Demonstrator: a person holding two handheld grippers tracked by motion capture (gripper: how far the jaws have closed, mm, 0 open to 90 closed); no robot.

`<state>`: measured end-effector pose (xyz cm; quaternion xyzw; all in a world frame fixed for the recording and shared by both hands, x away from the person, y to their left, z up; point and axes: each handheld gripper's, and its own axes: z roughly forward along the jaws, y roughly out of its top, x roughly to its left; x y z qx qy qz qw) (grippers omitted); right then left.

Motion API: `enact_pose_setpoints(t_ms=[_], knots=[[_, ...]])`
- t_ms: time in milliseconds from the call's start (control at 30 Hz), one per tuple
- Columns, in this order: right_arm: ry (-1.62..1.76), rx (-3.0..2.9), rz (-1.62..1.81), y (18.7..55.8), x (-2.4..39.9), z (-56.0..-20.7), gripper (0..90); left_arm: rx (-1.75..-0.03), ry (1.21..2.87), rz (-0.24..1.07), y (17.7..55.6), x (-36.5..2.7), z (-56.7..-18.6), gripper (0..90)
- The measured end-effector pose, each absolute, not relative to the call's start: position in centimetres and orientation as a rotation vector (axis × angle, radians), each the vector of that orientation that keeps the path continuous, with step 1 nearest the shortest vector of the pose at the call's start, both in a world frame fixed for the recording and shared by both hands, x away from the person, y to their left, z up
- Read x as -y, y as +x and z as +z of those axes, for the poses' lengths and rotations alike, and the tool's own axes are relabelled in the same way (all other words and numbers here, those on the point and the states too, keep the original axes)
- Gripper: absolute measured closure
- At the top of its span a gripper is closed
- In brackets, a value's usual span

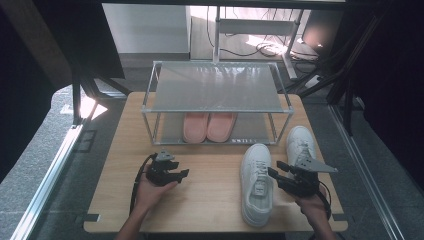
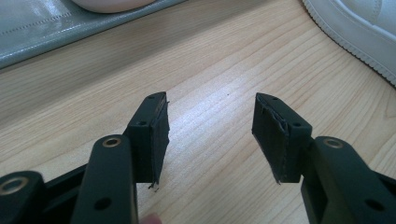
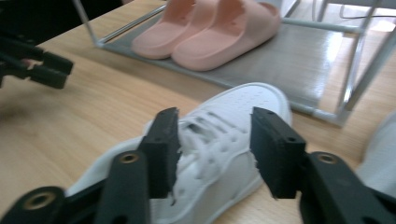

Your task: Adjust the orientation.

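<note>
The white sneaker (image 1: 257, 182) lies on the table (image 1: 210, 200), in front of the shoe rack (image 1: 215, 100). The right gripper (image 1: 276, 172) is just beside the sneaker, jaws apart, gripping nothing. The left gripper (image 1: 181, 175), well left of the sneaker, is wide open and empty.

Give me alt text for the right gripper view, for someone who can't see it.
The right gripper has its two black jaws apart around the laced top of a white sneaker on a wooden table. Behind it, pink slippers sit side by side on a metal rack's bottom shelf.
</note>
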<state>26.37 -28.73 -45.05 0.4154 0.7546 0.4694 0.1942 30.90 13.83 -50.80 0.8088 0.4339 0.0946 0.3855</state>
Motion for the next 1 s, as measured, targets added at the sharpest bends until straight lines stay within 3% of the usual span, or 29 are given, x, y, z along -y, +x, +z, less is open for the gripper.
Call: enact_pose_setpoints(t_ms=[433, 1000], knots=[[1.076, -2.238, 1.298, 25.0, 24.9, -44.9, 88.8, -1.093, 2.064, 0.231, 31.0, -13.9, -50.9, 46.5], [0.93, -2.441, 1.187, 23.4, 20.2, -46.7, 90.0, -1.119, 2.037, 0.24, 30.9, -14.9, -50.5, 46.5]])
